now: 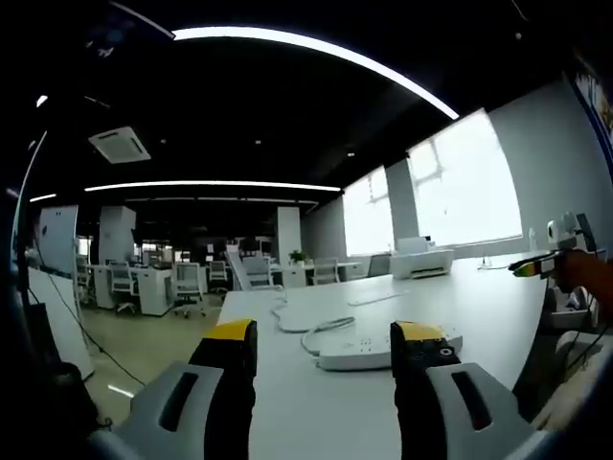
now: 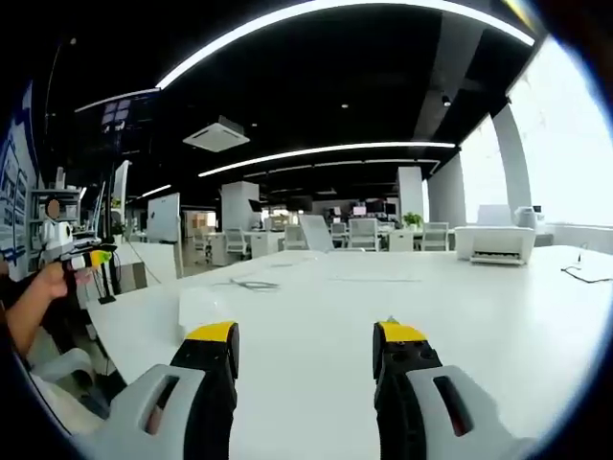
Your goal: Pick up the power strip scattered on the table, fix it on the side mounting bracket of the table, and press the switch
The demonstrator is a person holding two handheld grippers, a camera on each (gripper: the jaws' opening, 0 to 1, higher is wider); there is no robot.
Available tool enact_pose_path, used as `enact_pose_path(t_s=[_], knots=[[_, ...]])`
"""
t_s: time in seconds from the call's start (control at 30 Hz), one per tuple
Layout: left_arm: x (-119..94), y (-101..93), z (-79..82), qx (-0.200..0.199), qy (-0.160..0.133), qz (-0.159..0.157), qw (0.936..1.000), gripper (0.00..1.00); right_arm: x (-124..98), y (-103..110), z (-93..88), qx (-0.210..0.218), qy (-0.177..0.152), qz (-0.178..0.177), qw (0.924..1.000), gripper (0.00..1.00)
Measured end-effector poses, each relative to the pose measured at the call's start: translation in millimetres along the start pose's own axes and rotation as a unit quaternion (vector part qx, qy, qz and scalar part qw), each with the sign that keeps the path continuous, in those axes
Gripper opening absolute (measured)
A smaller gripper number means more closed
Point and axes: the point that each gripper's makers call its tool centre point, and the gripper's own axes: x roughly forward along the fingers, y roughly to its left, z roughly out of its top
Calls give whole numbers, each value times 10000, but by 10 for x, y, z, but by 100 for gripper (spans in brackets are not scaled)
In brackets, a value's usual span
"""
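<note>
A white power strip lies flat on the white table, its white cable looping off toward the far edge. My left gripper is open just short of it, with the strip's right end partly hidden behind the right jaw. In the right gripper view my right gripper is open over bare table, nothing between its jaws. A thin cable lies far off on the tabletop there.
A white printer stands at the table's far side by the windows. A person's hand holds an orange and green tool at the left; the same tool shows at the right. Office desks and chairs fill the background.
</note>
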Motion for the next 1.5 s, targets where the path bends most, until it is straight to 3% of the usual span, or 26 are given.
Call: enact_pose_path(t_s=[1.5], knots=[[4,-2,19,-3,-16,-20,10000,60,-26,114,17,13,-25,43,10000,53]])
